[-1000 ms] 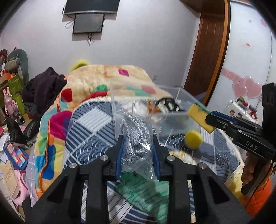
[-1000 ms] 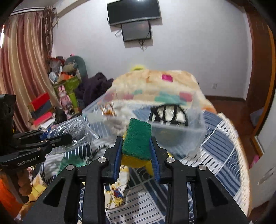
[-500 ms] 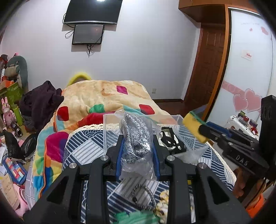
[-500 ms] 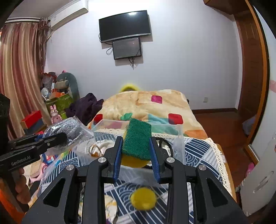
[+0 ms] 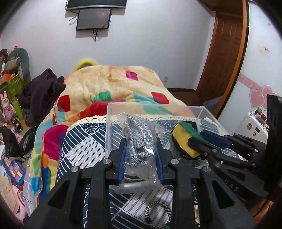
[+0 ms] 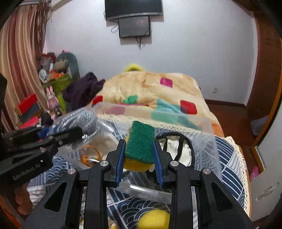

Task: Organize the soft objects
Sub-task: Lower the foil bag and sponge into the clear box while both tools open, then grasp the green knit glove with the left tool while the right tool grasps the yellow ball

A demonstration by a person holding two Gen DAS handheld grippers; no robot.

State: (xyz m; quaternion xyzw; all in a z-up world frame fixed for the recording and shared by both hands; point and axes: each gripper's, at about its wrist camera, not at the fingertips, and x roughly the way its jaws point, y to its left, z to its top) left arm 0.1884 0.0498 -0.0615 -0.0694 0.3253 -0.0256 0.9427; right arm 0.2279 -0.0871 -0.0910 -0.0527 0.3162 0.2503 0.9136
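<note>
Now both tools hang over the clear plastic bin (image 5: 208,112) that sits on the bed. The left tool (image 5: 141,151) is clamped on a bagged steel-wool scrubber (image 5: 139,135); its crinkly plastic wrap looks slippery, and the springy, light mesh inside should squash readily, so a pinch across the bulk of the mesh, not on the loose film, seems safest. The right tool (image 6: 139,155) pinches a sponge (image 6: 140,146), green scouring side up and yellow foam below. That sponge is light and soft, bulges a little under the pads, and is best held across its short sides, as it is here. In the left wrist view the sponge (image 5: 185,139) is poised over the right part of the bin, above a dark looped strap.

Inside the bin lie the strap and something pale; I cannot tell more. A yellow ball (image 6: 153,219) rests on the blue patterned bedspread (image 5: 82,146) near the bin. Beyond is a cream blanket (image 5: 112,84) with coloured patches, dark clothes piled to the left, a wall-mounted screen (image 6: 134,7), striped curtains and a wooden door (image 5: 223,58).
</note>
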